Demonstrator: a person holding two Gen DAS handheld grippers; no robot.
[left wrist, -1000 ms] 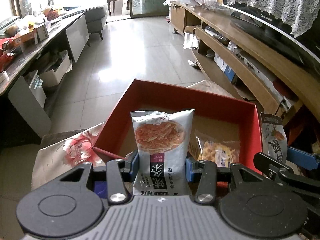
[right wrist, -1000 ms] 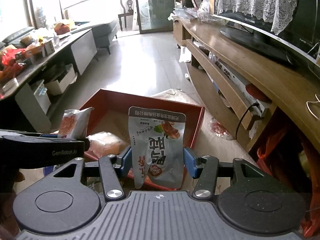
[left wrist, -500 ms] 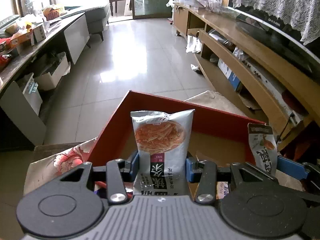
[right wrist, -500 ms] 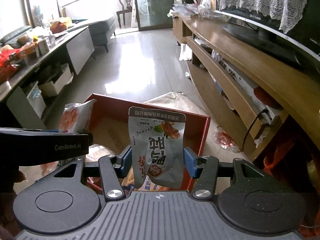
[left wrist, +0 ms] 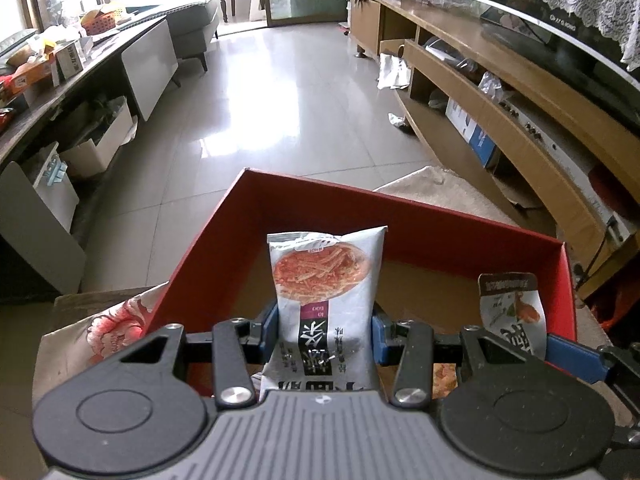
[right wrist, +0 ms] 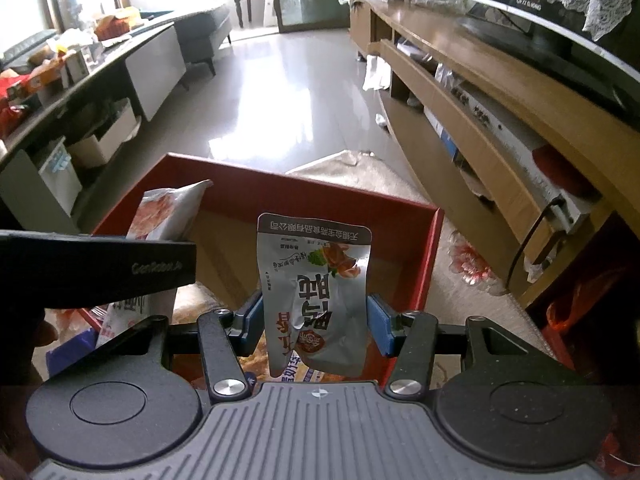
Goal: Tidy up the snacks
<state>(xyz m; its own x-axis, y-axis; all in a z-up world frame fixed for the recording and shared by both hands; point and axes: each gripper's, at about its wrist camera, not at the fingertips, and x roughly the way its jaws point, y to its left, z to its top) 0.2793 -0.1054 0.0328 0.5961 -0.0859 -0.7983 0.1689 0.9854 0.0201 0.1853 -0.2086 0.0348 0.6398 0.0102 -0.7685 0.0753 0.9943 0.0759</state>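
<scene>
Now both above the red box (left wrist: 400, 216), each pouch upright, long axis vertical: left gripper (left wrist: 323, 334) clamped on the noodle-print packet (left wrist: 325, 280) nearer the left wall, right gripper (right wrist: 314, 322) clamped on the silver pouch (right wrist: 316, 280) nearer the right wall.

Home living room, sofa (left wrist: 192, 24), television (left wrist: 560, 36), wooden media console (left wrist: 500, 92)

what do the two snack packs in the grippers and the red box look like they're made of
Noodle-picture pack: glossy plastic film, probably; it shines and creases. Silver pouch: looks foil-lined, with a metallic sheen and crinkles. Red box: likely cardboard, with matte red walls, a brown inner floor and sharp folded corners.
</scene>
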